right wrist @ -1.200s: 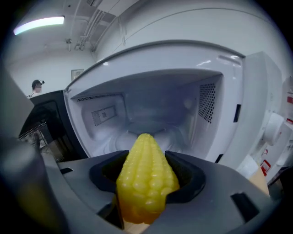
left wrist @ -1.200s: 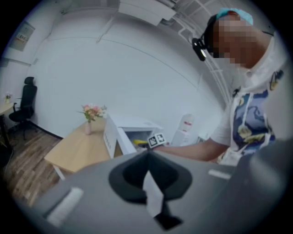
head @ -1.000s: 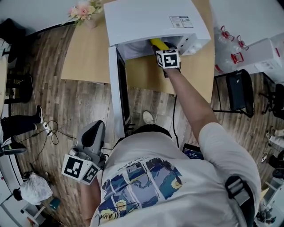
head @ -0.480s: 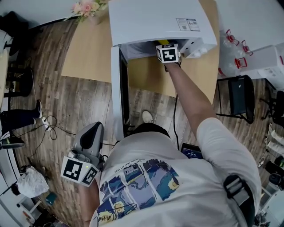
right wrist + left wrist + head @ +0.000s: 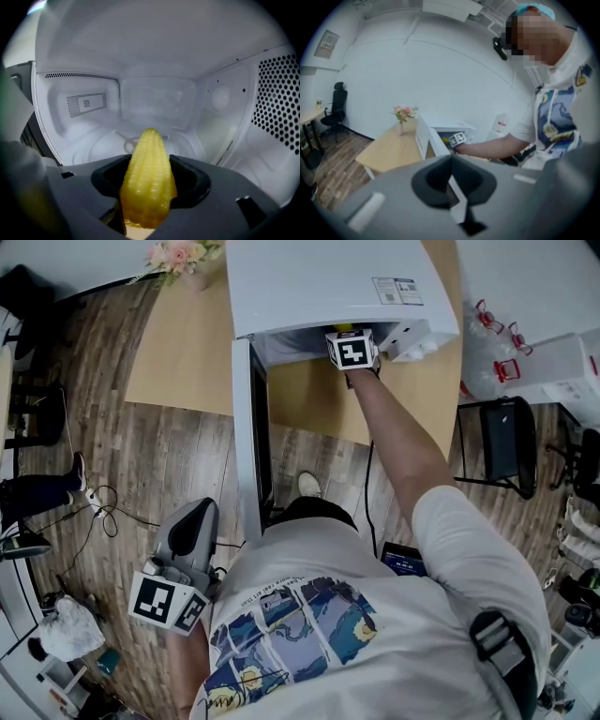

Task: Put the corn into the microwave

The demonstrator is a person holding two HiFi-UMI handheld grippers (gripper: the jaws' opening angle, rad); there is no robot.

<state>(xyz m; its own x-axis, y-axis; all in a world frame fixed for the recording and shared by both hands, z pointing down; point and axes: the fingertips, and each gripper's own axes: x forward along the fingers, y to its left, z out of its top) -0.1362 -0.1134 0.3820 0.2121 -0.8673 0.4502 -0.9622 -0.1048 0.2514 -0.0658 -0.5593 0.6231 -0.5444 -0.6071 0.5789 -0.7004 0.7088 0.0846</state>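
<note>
A yellow corn cob (image 5: 147, 180) sticks out forward between the jaws of my right gripper (image 5: 149, 187), which is shut on it. The cob's tip points into the white microwave (image 5: 319, 282) cavity, above the glass turntable (image 5: 124, 145). In the head view the right gripper (image 5: 349, 337) reaches into the microwave's mouth, only its marker cube and a sliver of yellow showing. The microwave door (image 5: 251, 427) hangs open toward me. My left gripper (image 5: 187, 545) hangs low at my left side, away from the microwave; in its own view the left gripper (image 5: 452, 190) has its jaws closed with nothing between them.
The microwave stands on a light wooden table (image 5: 183, 348) with a vase of pink flowers (image 5: 183, 259) at its far left corner. A black chair (image 5: 502, 432) stands to the right, cables (image 5: 103, 512) lie on the wood floor to the left.
My right gripper has pushed further into the microwave with the corn; less of the yellow cob shows outside the opening. The left gripper has stayed at my side.
</note>
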